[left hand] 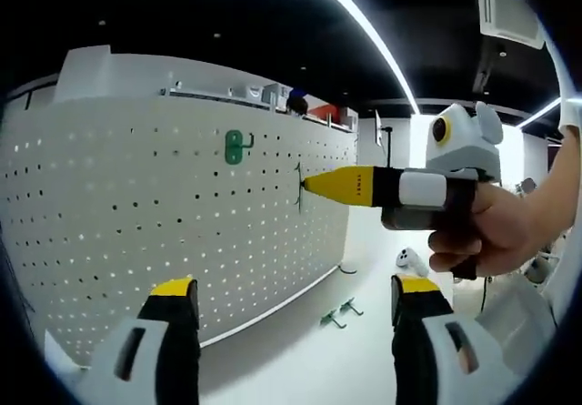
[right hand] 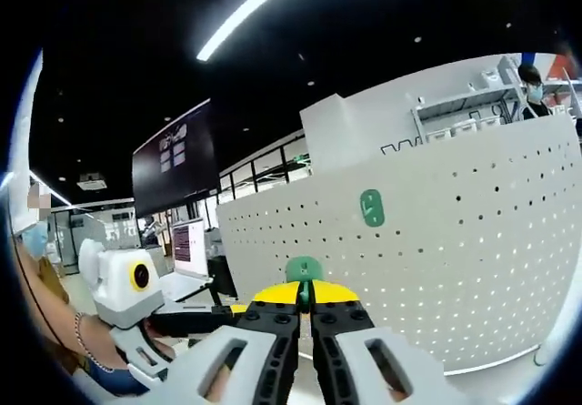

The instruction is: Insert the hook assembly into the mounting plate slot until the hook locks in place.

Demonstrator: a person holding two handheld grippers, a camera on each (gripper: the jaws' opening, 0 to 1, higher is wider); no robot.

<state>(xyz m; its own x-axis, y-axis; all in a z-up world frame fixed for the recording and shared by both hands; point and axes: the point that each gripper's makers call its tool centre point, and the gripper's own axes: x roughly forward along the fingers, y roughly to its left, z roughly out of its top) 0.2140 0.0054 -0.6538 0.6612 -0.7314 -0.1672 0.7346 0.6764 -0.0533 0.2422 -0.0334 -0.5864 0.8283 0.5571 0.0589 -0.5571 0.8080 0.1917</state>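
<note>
A green hook (right hand: pixel 304 273) stands pinched upright between the right tongs' (right hand: pixel 306 298) closed yellow tips, its edge against the white pegboard (right hand: pixel 473 241) just ahead. A second green hook (left hand: pixel 236 146) hangs on the board, above and left of those tips. Two more hooks (left hand: pixel 336 313) lie on the table, between the left tongs' (left hand: pixel 296 298) parted jaws.

White grippers (left hand: pixel 289 300), black jaws, yellow tips.

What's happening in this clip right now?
A person is fitting hooks onto a white pegboard. The right tongs are shut on a green hook, pressing it against the board. Another green hook already hangs higher up. The left tongs hang open and empty in front of the board, and two spare hooks lie on the table.
</note>
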